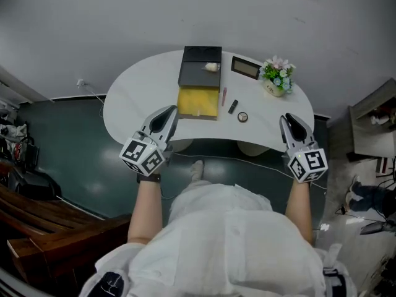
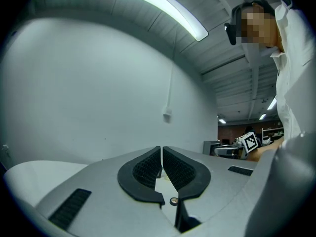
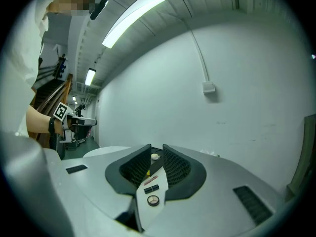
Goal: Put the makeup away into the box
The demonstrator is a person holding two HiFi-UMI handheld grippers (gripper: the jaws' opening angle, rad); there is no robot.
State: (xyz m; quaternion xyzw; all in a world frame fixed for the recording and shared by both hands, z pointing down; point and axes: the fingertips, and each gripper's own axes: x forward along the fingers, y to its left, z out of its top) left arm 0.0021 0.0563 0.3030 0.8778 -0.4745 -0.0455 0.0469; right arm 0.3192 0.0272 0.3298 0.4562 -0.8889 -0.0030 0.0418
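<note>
Pencil [image 1: 224, 96], pink and thin, a black lipstick tube [image 1: 232, 106] and a round compact [image 1: 242, 117] lie loose on a white rounded surface [image 1: 130, 98]. They sit just right of an open box [image 1: 198, 101] with a yellow lining. All three are ahead of the person, between the two hands but nearer the right tongs [image 1: 289, 120]. These hover over the near right edge, jaws a little apart, gripping nothing. Seen along those jaws, the compact comes first, then the tube, then the pencil, in a row leading toward the box. The pencil's long axis runs away from the person. The left tongs [image 1: 168, 111] are closed tight and empty, by the box's near left corner. The right hand looks better placed for the first pick, probably the compact.
</note>
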